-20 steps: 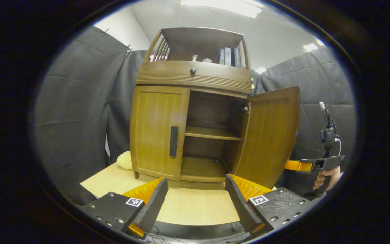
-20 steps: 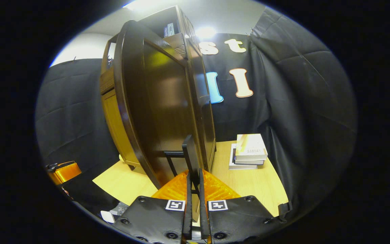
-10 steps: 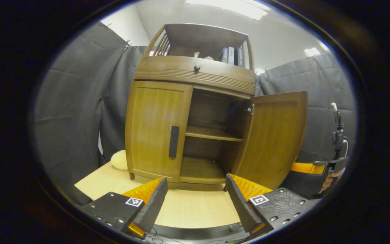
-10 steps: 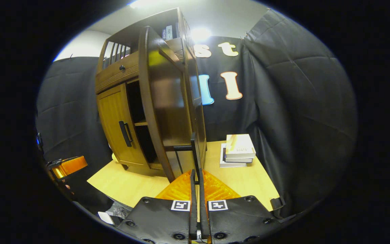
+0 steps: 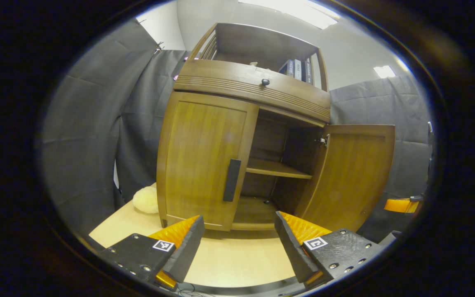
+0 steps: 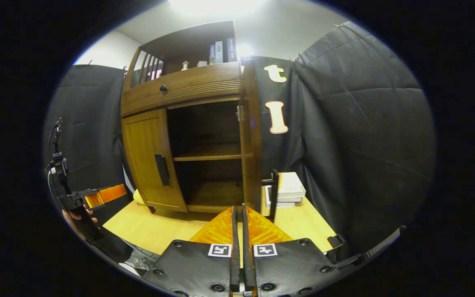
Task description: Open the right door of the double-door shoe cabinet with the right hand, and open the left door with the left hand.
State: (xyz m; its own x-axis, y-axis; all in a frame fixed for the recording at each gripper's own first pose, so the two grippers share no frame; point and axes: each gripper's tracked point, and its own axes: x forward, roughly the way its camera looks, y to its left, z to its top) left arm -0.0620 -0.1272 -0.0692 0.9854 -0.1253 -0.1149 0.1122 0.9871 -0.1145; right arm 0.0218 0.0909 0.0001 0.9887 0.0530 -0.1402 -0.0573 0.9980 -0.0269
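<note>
Left gripper view: the left tongs [image 5: 237, 231], spread wide and empty, have closed in on the shut left door [image 5: 204, 159] and its handle [image 5: 231, 180]. Right gripper view: the right tongs [image 6: 237, 247], pressed together, have let go; the right door [image 6: 250, 136] now stands fully open, its half done.

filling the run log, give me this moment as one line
right door: open | left door: shut | left claw: open, facing cabinet | right claw: shut, off handle
</note>
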